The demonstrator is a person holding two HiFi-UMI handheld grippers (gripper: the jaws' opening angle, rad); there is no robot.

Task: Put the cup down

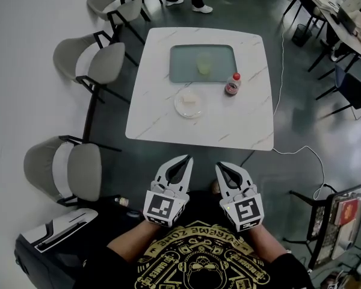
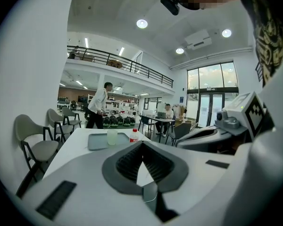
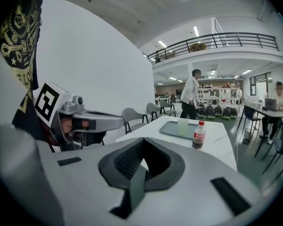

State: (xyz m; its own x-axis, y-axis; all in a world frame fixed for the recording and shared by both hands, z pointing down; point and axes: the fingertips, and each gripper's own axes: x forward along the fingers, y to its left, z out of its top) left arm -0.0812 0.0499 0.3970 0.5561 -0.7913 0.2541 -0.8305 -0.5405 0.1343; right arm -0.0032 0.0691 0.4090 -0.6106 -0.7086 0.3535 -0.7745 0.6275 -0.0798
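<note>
cup: see-through plastic cup (image 1: 204, 63), pale yellow-green tint, can't tell if anything's in it
pose: standing upright
spot: on the grey tray (image 1: 183, 62), roughly its middle, far half of the white marble table (image 1: 162, 113)
contact: nothing's touching it

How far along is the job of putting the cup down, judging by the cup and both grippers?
Looks done: the pale translucent plastic cup stands upright on the grey rectangular tray on the white marble-patterned table. In hand: nothing; the left gripper and the right gripper have their fingers shut and empty, close to the person's body, short of the table. Left: nothing visible for the cup.
</note>
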